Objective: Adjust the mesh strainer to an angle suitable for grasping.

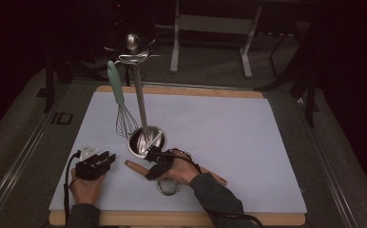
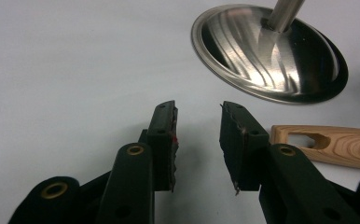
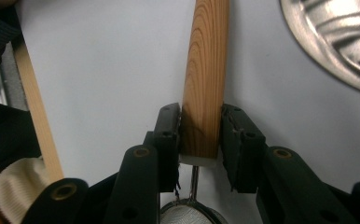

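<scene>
One wooden-handled strainer point(image 1: 172, 176) is the thing in hand: it lies flat on the white worktop point(image 1: 229, 142), at about 5 o'clock from the steel stand base point(image 1: 146, 141), its handle point(image 3: 205, 79) running out toward 10 o'clock and its mesh bowl under your right wrist. Your right tool point(image 1: 154, 164) straddles the handle's bowl end, where the wire neck enters; the jaws stand a little apart with the wood between them, and I cannot tell whether the pads press on it. Your left tool point(image 2: 197, 140) rests open and empty near the free handle tip point(image 2: 327, 145). Judgement: the piece should be light, the wood stiff, smooth and likely slippery in the pads, the mesh thin and easily dented. Take hold on the handle, never on the mesh, and expect the bowl end to sag.
</scene>
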Demonstrator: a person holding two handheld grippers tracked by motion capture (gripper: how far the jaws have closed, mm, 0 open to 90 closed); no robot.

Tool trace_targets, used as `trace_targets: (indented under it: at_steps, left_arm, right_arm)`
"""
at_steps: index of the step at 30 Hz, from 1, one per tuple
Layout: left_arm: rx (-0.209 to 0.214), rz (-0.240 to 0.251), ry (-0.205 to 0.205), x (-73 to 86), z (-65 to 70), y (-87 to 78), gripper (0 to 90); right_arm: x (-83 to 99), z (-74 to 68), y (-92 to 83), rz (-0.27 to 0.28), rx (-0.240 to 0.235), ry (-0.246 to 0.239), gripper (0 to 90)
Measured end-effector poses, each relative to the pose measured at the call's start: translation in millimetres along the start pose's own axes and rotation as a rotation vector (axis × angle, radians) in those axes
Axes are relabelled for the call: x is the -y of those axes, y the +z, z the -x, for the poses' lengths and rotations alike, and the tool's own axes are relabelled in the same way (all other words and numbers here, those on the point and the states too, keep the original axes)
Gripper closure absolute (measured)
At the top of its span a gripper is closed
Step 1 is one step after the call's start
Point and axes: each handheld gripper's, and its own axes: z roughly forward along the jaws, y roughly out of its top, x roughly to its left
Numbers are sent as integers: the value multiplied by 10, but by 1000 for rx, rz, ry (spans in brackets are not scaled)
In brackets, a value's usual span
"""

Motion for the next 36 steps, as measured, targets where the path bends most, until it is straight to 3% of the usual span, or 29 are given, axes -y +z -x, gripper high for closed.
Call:
trace_targets:
  at_steps: [6, 11, 23, 32, 36]
  left_arm:
    - [-1, 0, 0, 0, 1, 1, 665]
    - [-1, 0, 0, 0, 1, 0, 665]
    - [0, 1, 0, 0, 0, 0, 665]
    - [-2, 1, -1, 0, 1, -1, 665]
    - [-2, 1, 1, 0, 1, -1, 665]
  right_arm:
    - [-59, 26, 13, -50, -26, 64, 695]
    - [-80, 28, 13, -66, -26, 81, 702]
    - [-20, 39, -137, 42, -17, 101, 707]
    - [108, 47, -309, 138, 35, 106, 707]
    - [175, 111, -370, 165, 51, 131, 707]
